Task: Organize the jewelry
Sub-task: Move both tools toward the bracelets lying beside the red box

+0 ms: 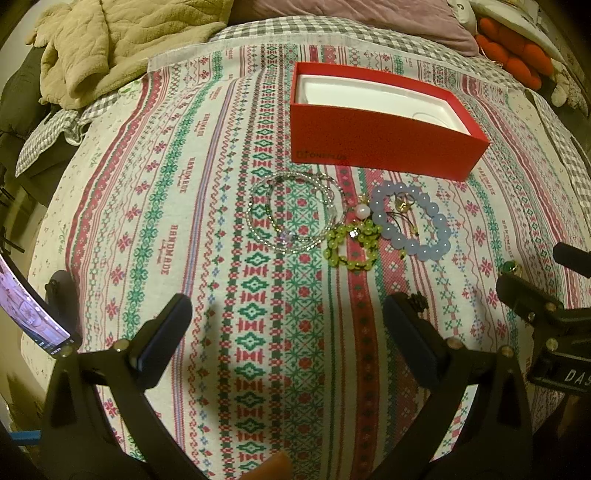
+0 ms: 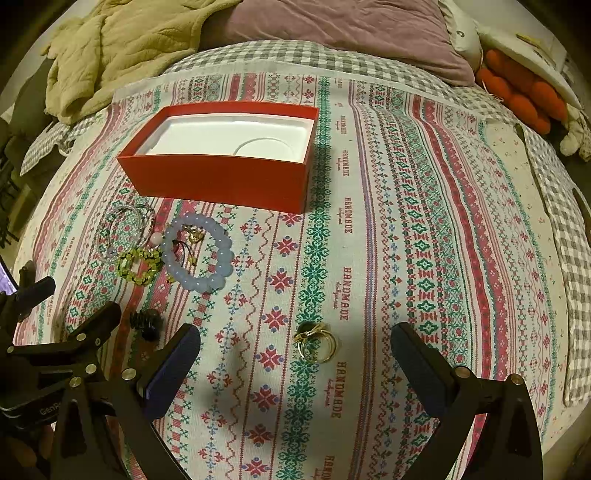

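An open red box (image 1: 373,136) with a white insert sits on the patterned cloth; it also shows in the right wrist view (image 2: 221,177). In front of it lie clear beaded bracelets (image 1: 295,214), a green bead bracelet (image 1: 351,245), a pale blue bead bracelet (image 1: 412,221) (image 2: 199,254) and a small gold piece (image 1: 402,203) inside it. A gold ring with a green stone (image 2: 316,341) lies between my right gripper's fingers, not touched. My left gripper (image 1: 288,328) is open and empty, short of the bracelets. My right gripper (image 2: 295,354) is open. A small dark piece (image 2: 147,323) lies beside its left finger.
The cloth (image 2: 406,258) covers a bed with a checked sheet. A beige blanket (image 1: 110,48) lies at the back left, a purple pillow (image 2: 351,33) behind and orange plush (image 2: 524,96) at the back right. A phone (image 1: 29,310) is at the left edge.
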A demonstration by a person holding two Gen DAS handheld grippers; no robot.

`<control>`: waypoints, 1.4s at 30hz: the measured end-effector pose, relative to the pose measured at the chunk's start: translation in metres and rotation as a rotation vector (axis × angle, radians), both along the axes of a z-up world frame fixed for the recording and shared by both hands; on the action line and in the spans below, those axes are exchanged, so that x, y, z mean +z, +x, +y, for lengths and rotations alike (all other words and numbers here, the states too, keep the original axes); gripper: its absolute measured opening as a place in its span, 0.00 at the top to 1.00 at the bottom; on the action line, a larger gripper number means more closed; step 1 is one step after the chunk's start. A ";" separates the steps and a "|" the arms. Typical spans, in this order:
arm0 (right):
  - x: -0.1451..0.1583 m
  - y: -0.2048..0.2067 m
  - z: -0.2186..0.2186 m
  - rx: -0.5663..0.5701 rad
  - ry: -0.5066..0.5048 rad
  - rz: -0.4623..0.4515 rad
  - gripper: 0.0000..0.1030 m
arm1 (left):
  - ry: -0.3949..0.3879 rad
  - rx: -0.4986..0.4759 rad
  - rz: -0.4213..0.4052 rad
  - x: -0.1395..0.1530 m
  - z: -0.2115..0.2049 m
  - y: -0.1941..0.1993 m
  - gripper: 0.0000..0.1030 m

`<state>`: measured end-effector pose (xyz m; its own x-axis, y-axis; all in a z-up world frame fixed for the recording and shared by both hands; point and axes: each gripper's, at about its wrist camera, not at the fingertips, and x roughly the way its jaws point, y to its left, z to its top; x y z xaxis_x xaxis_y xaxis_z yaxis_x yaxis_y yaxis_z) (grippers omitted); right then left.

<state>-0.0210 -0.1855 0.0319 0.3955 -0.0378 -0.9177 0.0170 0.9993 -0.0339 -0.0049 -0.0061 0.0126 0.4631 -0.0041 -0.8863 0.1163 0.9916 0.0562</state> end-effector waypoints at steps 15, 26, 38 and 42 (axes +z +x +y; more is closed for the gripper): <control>0.000 0.000 0.000 -0.002 0.002 -0.004 0.00 | 0.000 0.000 0.000 0.001 0.000 0.000 0.00; 0.000 0.000 0.000 0.001 0.001 -0.002 0.00 | -0.002 0.000 0.000 0.001 -0.001 0.000 0.00; 0.009 0.008 -0.003 0.014 0.021 0.028 0.00 | -0.019 -0.016 -0.015 0.011 0.004 0.007 0.00; 0.014 0.014 -0.007 0.036 0.027 -0.008 0.00 | -0.065 -0.023 0.010 0.016 0.011 0.017 0.00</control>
<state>-0.0074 -0.1924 0.0454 0.4036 0.0011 -0.9149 -0.0186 0.9998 -0.0069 0.0118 0.0050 0.0285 0.4532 -0.0722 -0.8885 0.1390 0.9902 -0.0096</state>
